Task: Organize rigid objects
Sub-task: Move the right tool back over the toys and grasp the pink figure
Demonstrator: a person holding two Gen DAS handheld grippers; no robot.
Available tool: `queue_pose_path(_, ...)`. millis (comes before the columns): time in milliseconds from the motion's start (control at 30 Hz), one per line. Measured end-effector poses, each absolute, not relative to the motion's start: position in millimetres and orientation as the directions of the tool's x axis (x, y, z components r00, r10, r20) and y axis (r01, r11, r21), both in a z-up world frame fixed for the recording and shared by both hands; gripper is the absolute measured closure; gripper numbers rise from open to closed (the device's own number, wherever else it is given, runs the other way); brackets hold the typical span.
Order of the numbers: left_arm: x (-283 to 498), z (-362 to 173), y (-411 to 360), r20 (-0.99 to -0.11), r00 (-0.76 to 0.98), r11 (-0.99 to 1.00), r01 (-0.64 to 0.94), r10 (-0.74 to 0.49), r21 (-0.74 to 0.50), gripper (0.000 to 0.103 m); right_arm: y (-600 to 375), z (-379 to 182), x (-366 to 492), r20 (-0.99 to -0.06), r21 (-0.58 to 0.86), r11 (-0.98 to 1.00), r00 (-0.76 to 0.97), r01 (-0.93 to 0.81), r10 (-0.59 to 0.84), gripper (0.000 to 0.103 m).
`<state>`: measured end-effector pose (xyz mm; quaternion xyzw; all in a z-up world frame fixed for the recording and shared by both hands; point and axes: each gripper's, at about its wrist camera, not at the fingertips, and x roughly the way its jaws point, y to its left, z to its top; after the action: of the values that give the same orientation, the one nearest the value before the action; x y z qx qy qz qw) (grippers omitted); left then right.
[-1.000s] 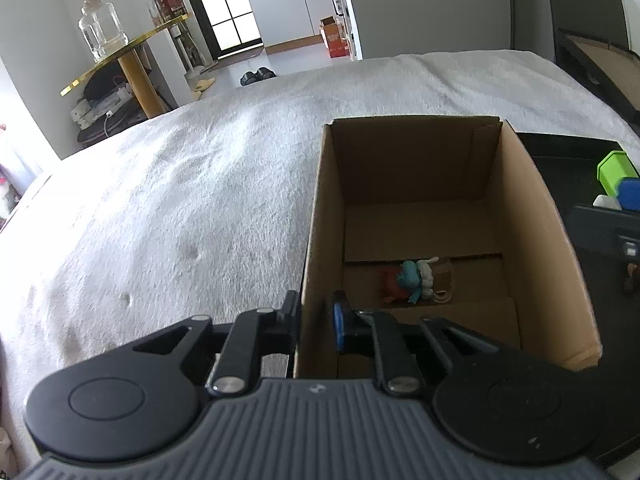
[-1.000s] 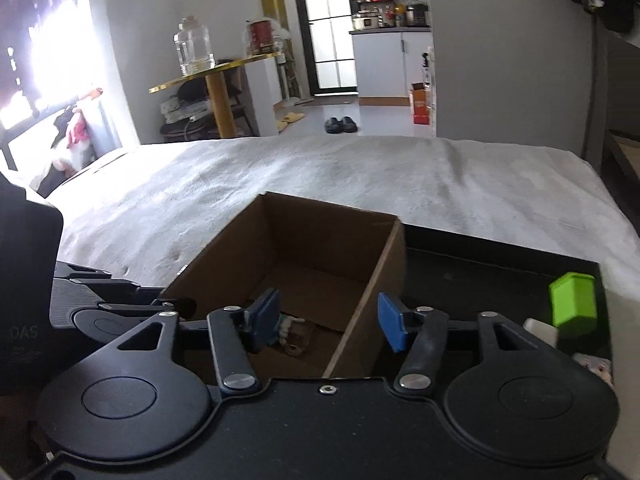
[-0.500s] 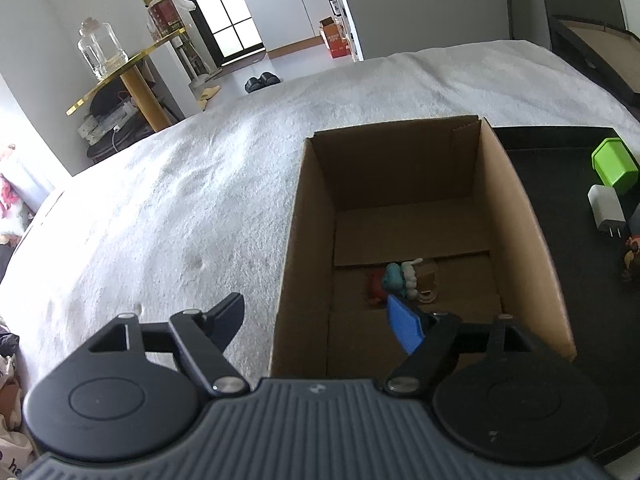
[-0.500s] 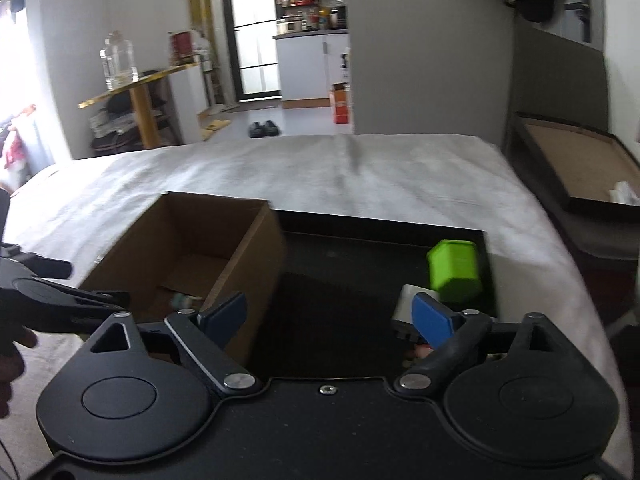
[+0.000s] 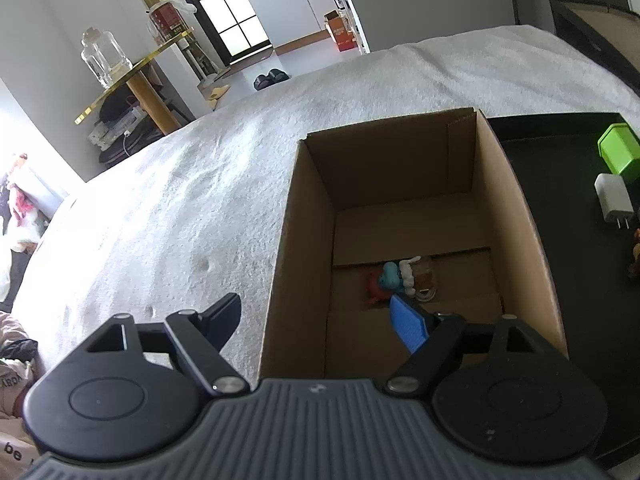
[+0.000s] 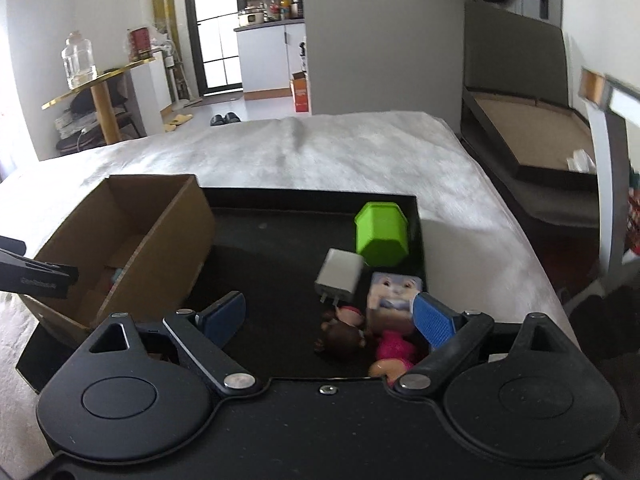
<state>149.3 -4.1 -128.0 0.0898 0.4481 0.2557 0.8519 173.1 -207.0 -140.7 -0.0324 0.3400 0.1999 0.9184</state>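
An open cardboard box (image 5: 516, 216) (image 6: 168, 236) stands on the white bedcover, with small toy figures (image 5: 394, 280) on its floor. My left gripper (image 5: 320, 320) is open and empty, straddling the box's near left wall. To the box's right a black tray (image 6: 280, 248) holds a green hexagonal cup (image 6: 382, 234) (image 5: 620, 152), a white charger plug (image 6: 340, 274) (image 5: 612, 200), a printed cube (image 6: 394, 294) and small dolls (image 6: 360, 336). My right gripper (image 6: 332, 318) is open and empty, just above the dolls and cube.
The white bedcover (image 5: 180, 208) spreads left of and behind the box. A gold-topped side table (image 6: 100, 80) with a glass jar stands beyond the bed at left. A dark bed frame (image 6: 532, 148) lies to the right.
My left gripper opened from around the box's left wall and drew back slightly. My right gripper opened wider and swung right, from over the box to over the tray's objects.
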Motion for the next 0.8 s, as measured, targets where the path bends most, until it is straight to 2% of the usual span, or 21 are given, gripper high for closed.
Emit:
queue_pose_path(233,152.7,-128.1,-11.7,-0.713,0.454,0.843,-0.34,0.535,0.416,0.022,-227.5,-162.3,180.9,-0.667,0.095,0.936,0.676,-0.339,0.313,0.013)
queue_pose_path(300,153.7,-129.0,-12.9,-0.714,0.448,0.841,-0.337,0.539,0.423,0.022,-231.8,-169.2,184.3,-0.681,0.111,0.936,0.661,-0.334,0.316,0.019)
queue_pose_path(367,155.0,-129.7,-13.7,-0.716,0.442,0.84,-0.335,0.54,0.427,0.022,-234.8,-175.6,186.0,-0.694,0.136,0.933,0.64,-0.333,0.33,0.033)
queue_pose_path(433,156.4,-130.0,-15.2,-0.717,0.439,0.839,-0.328,0.542,0.434,0.022,-236.5,-180.7,188.1,-0.702,0.163,0.928,0.621,-0.335,0.348,0.04)
queue_pose_path(700,159.2,-131.4,-19.6,-0.72,0.431,0.838,-0.32,0.544,0.441,0.022,-230.2,-198.2,194.2,-0.729,0.134,0.929,0.601,-0.344,0.328,0.047)
queue_pose_path(767,159.3,-131.3,-19.7,-0.72,0.43,0.838,-0.319,0.544,0.443,0.022,-229.2,-202.5,196.5,-0.743,0.135,0.926,0.582,-0.352,0.33,0.059)
queue_pose_path(800,159.4,-131.2,-20.2,-0.72,0.43,0.838,-0.318,0.544,0.443,0.022,-228.1,-206.1,197.7,-0.758,0.134,0.927,0.566,-0.352,0.325,0.061)
